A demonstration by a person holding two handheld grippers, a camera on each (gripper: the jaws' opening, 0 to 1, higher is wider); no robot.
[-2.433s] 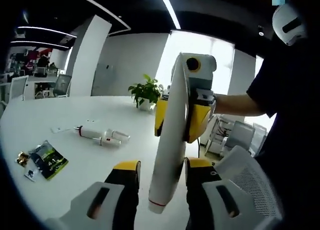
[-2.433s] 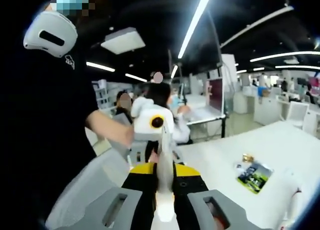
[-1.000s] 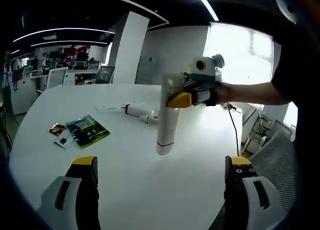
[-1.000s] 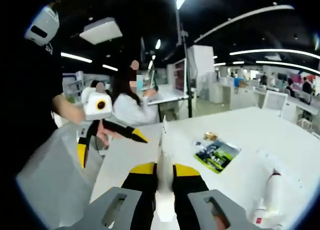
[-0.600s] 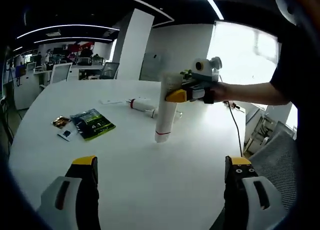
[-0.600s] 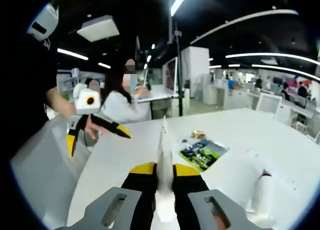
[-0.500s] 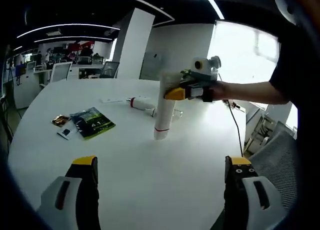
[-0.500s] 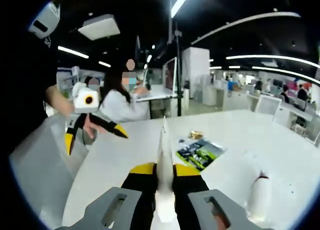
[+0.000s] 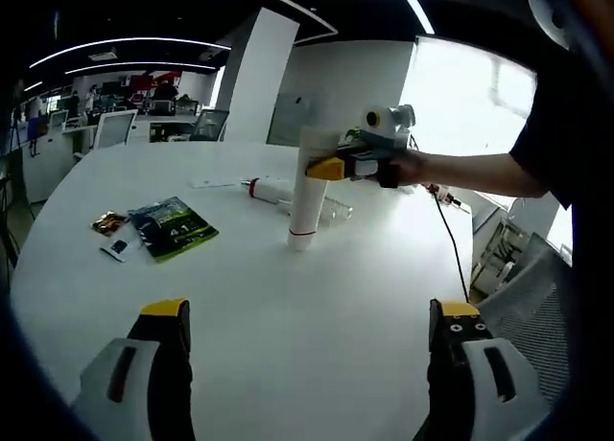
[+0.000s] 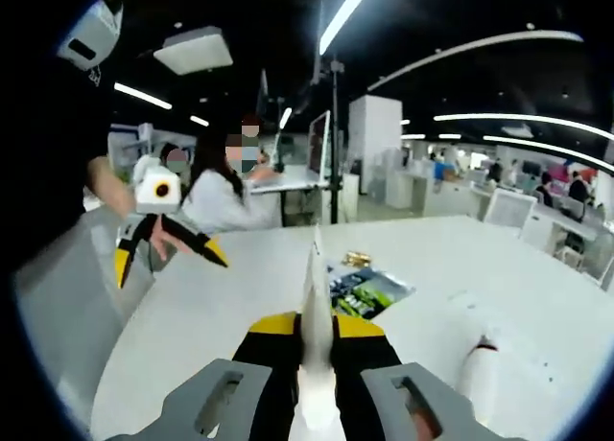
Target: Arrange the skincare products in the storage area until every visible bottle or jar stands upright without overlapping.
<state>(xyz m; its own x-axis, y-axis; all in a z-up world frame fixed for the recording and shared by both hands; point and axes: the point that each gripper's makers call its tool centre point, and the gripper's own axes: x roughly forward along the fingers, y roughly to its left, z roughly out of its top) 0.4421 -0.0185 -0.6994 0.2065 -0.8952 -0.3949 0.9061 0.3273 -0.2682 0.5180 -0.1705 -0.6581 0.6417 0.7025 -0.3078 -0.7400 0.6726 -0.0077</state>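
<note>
White table: right gripper clamps tube upright, cap down; second tube lies flat, undone; left gripper spread, empty.

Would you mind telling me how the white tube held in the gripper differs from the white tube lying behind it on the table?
The held white tube stands upright, cap end down near the white table; the lying white tube rests on its side. The held tube is clamped at its top by the right gripper; the lying one is untouched. The held one looks larger and nearer. Both are white with a red band.
</note>
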